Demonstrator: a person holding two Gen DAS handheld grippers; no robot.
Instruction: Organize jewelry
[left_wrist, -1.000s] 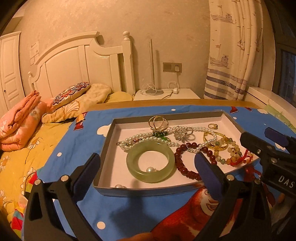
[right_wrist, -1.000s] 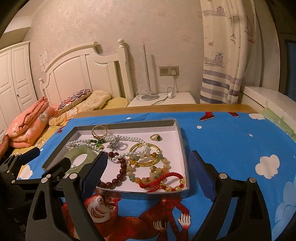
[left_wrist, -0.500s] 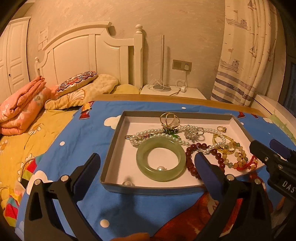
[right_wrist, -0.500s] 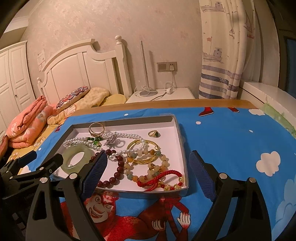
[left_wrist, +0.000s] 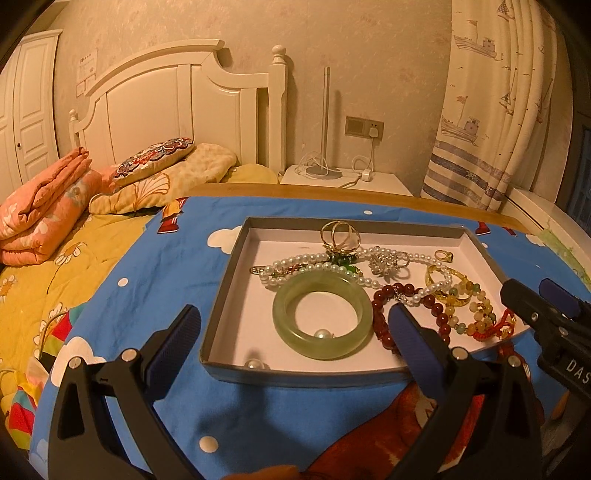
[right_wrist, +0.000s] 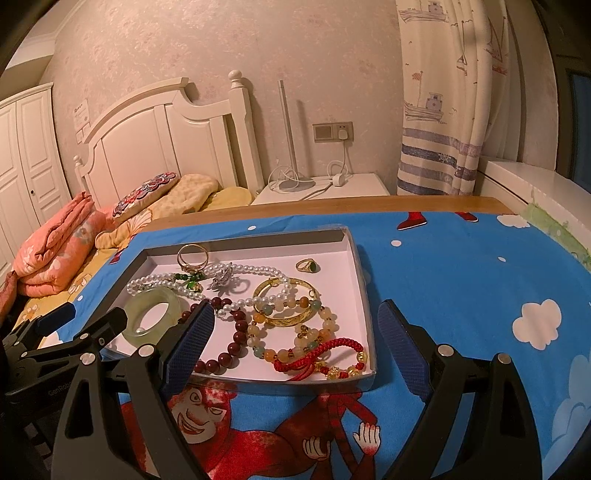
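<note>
Both of your grippers hang short of the tray (left_wrist: 221, 314) with their jaws wide apart and nothing between them: the left gripper (left_wrist: 295, 332) at the bottom of the left wrist view, the right gripper (right_wrist: 295, 332) at the bottom of the right wrist view. The jewelry is all in that shallow grey tray, which sits on the blue cartoon cloth over the bench.

Your main risk is the tangle. The pearl strand (left_wrist: 306, 260) runs under the rim of the jade bangle (left_wrist: 322, 320) and over the dark red bead bracelet (left_wrist: 406, 291); in the centre of the right wrist view it also crosses the gold bangle (right_wrist: 286, 302). Lift any one of these and you will likely drag its neighbours along or over the wall.

The jade bangle is smooth and hard, so a shallow pinch could let it slip and chip. A loose pearl (left_wrist: 255, 364) lies against the near wall and may roll if you nudge the tray. The red cord bracelet (right_wrist: 321, 354) lies close to the front edge, lower centre, where a snag could spill it out.
</note>
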